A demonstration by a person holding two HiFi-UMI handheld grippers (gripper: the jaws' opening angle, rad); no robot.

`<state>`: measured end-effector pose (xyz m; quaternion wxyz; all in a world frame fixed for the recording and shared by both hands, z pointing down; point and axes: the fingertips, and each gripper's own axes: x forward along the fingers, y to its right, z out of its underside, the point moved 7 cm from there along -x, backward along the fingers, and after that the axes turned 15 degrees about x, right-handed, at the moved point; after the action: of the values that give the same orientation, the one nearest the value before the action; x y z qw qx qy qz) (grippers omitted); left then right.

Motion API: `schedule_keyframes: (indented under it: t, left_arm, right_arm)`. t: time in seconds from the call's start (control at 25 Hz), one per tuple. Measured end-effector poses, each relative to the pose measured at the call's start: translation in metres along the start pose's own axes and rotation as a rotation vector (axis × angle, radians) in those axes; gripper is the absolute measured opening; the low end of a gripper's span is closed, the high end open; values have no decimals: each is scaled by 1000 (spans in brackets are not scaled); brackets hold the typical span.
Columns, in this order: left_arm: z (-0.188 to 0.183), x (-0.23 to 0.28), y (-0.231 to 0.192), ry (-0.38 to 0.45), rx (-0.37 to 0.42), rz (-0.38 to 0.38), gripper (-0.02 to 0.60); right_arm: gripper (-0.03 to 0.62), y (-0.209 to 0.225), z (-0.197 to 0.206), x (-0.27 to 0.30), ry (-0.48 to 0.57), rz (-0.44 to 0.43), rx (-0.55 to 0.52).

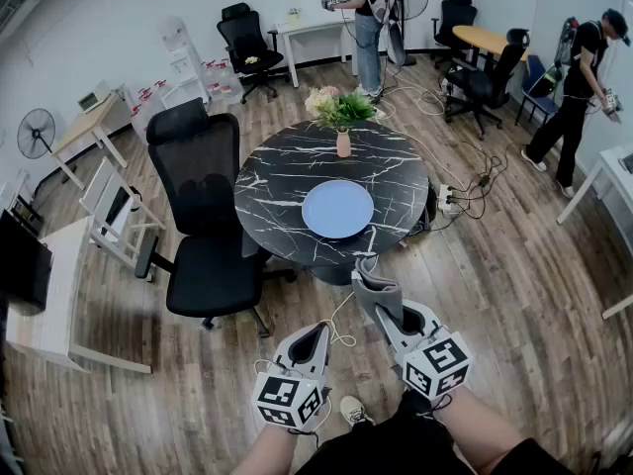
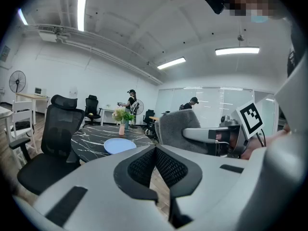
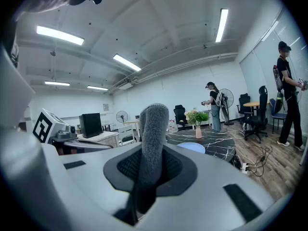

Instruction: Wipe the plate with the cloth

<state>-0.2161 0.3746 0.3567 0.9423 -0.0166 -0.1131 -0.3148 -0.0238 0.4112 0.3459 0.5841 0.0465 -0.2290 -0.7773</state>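
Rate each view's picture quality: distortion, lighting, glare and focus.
Head view: strong fisheye bows the floorboards around the round marble table; light is even, no harsh glare, blue plate sharp. Left gripper view: dark round vignette, ceiling strip lights blown out, the left hand-held gripper fills the lower frame. Right gripper view: same vignette and blown-out lights; the grey cloth shows crisp texture.

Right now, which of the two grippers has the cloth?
The right gripper: its jaws are shut on the grey cloth, which sticks up between them. The left gripper is shut too, but empty.
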Motion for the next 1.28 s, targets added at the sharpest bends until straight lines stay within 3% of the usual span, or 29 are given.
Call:
schedule_keyframes:
  t: [0.32, 0.84, 1.28]
  left_arm:
    - [2, -3, -1, 2, -4, 3, 18]
    - [1, -2, -12, 16, -15, 2, 18]
    - [-3, 41, -20, 0, -20, -22, 18]
  right_arm:
    - [58, -2, 1, -2, 8, -9, 31]
    - [58, -9, -10, 3, 17, -6, -20]
    - [58, 30, -32, 34, 9, -37, -26]
